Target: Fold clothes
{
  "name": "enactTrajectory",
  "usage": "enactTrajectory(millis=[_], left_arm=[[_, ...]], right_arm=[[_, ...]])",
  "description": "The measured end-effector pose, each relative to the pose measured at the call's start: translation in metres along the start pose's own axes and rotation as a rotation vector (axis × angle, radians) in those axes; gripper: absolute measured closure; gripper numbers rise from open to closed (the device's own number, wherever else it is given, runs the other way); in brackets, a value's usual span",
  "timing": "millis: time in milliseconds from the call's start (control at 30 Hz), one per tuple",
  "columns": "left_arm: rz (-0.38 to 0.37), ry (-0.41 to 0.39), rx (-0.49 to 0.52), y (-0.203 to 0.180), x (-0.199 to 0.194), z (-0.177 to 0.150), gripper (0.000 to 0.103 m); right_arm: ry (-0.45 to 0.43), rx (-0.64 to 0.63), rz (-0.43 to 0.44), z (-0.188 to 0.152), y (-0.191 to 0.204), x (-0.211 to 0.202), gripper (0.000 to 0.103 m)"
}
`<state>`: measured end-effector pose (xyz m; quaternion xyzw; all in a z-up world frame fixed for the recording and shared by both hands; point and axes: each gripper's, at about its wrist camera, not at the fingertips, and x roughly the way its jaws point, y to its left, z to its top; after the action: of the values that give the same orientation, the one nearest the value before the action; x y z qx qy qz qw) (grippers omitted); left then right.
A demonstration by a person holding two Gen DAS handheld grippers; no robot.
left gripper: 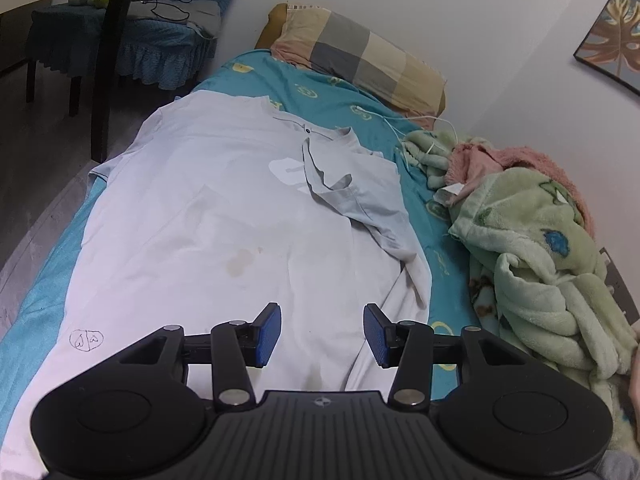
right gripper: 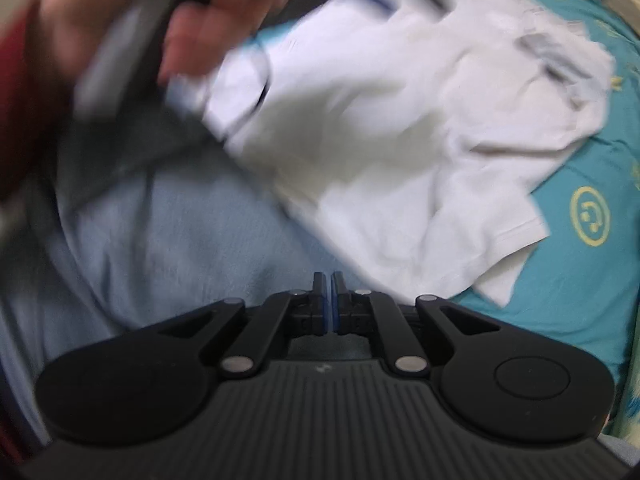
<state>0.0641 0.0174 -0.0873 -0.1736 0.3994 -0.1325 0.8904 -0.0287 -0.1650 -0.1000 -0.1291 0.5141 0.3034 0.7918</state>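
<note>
The left gripper (left gripper: 322, 334) hangs with its fingers spread over the near hem of the white shirt (left gripper: 224, 216), which runs lengthwise up the bed (left gripper: 352, 92) toward the pillow (left gripper: 360, 52). The right gripper (right gripper: 331, 304), pressed together on nothing visible, sits off the shirt's side edge, so the left looks nearer.

Bed (left gripper: 352, 92) with teal sheet, yellow smiley-type print, runs along a white wall. Directly on it:
- white shirt (left gripper: 224, 216) spread flat down the middle, collar end toward the pillow, one sleeve folded in over the chest; faint stains on the lower half
- plaid pillow (left gripper: 360, 52) at the head end
- green fleece blanket (left gripper: 536, 264) bunched against the wall side, pink towel (left gripper: 516, 160) on top of it
- white cable (left gripper: 404, 120) trailing from pillow to blanket

Right wrist view is motion-blurred: white shirt (right gripper: 400, 120) on the same teal sheet.
</note>
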Motion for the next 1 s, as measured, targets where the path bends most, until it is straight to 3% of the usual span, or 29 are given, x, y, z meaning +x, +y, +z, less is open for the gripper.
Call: enactTrajectory(millis=[67, 100, 167, 200, 233, 300, 500, 600, 667, 733, 900, 1000], left_arm=[[0.004, 0.008, 0.008, -0.002, 0.004, -0.001, 0.054], [0.006, 0.012, 0.012, -0.004, 0.006, -0.002, 0.053], [0.009, 0.018, 0.022, -0.006, 0.009, -0.003, 0.052], [0.01, 0.018, 0.025, -0.006, 0.009, -0.004, 0.052], [0.011, 0.018, 0.028, -0.006, 0.01, -0.004, 0.051], [0.013, 0.018, 0.034, -0.007, 0.011, -0.004, 0.05], [0.022, 0.017, 0.046, -0.005, 0.014, -0.005, 0.05], [0.022, 0.022, 0.034, -0.001, 0.016, -0.004, 0.05], [0.018, 0.021, 0.024, 0.0, 0.016, -0.002, 0.05], [0.012, 0.019, 0.023, 0.0, 0.016, -0.001, 0.05], [0.013, 0.013, 0.034, -0.003, 0.014, -0.002, 0.05], [0.018, 0.011, 0.04, -0.005, 0.013, -0.002, 0.05]], right_arm=[[-0.08, 0.087, -0.016, 0.01, -0.026, -0.017, 0.095], [-0.103, 0.119, -0.042, 0.017, -0.042, -0.022, 0.089], [-0.135, 0.177, -0.067, 0.031, -0.072, -0.025, 0.06], [-0.143, 0.196, -0.069, 0.037, -0.084, -0.023, 0.036], [-0.145, 0.209, -0.075, 0.043, -0.095, -0.019, 0.026], [-0.116, 0.21, -0.103, 0.053, -0.111, -0.003, 0.028], [0.086, 0.276, -0.044, 0.058, -0.141, 0.076, 0.028], [0.15, 0.291, 0.026, 0.051, -0.145, 0.088, 0.029], [0.146, 0.267, 0.051, 0.048, -0.137, 0.078, 0.042], [0.143, 0.243, 0.076, 0.044, -0.13, 0.068, 0.09], [0.157, 0.033, 0.074, 0.034, -0.071, 0.039, 0.094], [0.192, -0.023, 0.064, 0.025, -0.037, 0.046, 0.094]])
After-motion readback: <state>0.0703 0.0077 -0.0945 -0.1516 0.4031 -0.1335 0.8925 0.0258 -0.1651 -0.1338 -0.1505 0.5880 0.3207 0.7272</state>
